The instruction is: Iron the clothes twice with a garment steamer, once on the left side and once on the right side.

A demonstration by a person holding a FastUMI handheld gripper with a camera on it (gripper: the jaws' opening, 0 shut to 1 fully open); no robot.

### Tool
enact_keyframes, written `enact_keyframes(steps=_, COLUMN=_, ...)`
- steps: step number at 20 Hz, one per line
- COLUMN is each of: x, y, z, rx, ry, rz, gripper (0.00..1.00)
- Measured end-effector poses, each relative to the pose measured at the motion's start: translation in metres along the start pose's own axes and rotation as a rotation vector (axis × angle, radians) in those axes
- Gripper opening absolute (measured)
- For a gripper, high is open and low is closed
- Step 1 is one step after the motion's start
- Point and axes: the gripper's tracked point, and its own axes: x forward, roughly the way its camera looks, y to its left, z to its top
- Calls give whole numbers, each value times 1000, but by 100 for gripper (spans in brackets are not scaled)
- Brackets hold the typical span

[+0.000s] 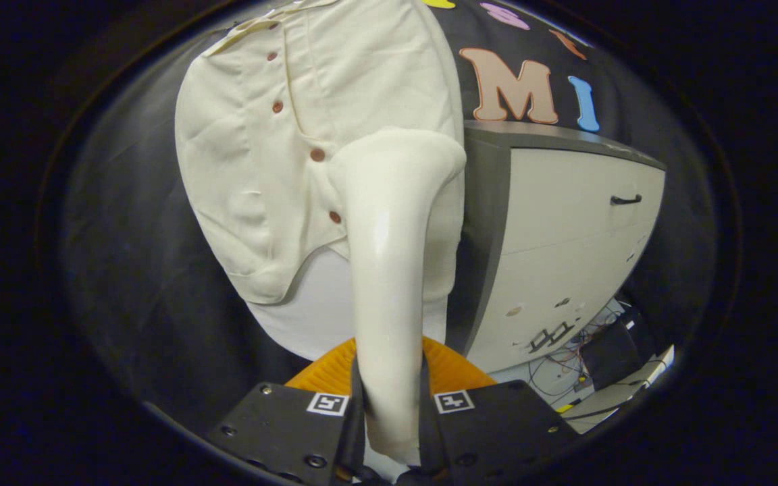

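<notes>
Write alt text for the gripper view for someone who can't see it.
The tool is shut on a cream garment steamer, its head against a hanging cream shirt with brown buttons. A white cabinet stands beside the shirt.

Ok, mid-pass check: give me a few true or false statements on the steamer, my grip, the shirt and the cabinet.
1. Both fingers of the gripper press on the steamer handle. True.
2. The steamer head rests against the shirt. True.
3. The shirt is dark blue. False: it is cream with brown buttons.
4. The cabinet stands left of the shirt. False: it stands to its right.
5. The steamer lies flat on the floor. False: it is held up at the shirt.
</notes>
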Motion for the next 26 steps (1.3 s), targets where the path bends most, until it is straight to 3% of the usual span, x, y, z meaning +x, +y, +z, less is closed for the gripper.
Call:
enact_keyframes(steps=3, x=-28, y=7, z=-15, rx=40, ry=1, rz=2, gripper=32)
enact_keyframes(steps=6, x=-72, y=18, z=-1, rx=33, ry=-63, rz=14, gripper=32)
enact_keyframes(steps=12, x=-195, y=37, z=83, rx=-47, ry=-322, rz=46, gripper=32)
enact_keyframes(steps=15, x=-242, y=42, z=112, rx=-27, ry=-421, rz=76, gripper=31)
enact_keyframes(steps=20, x=-291, y=36, z=134, rx=5, ry=-495, rz=110, gripper=31)
enact_keyframes(steps=26, x=-310, y=15, z=126, rx=-11, ry=-499, rz=87, gripper=31)
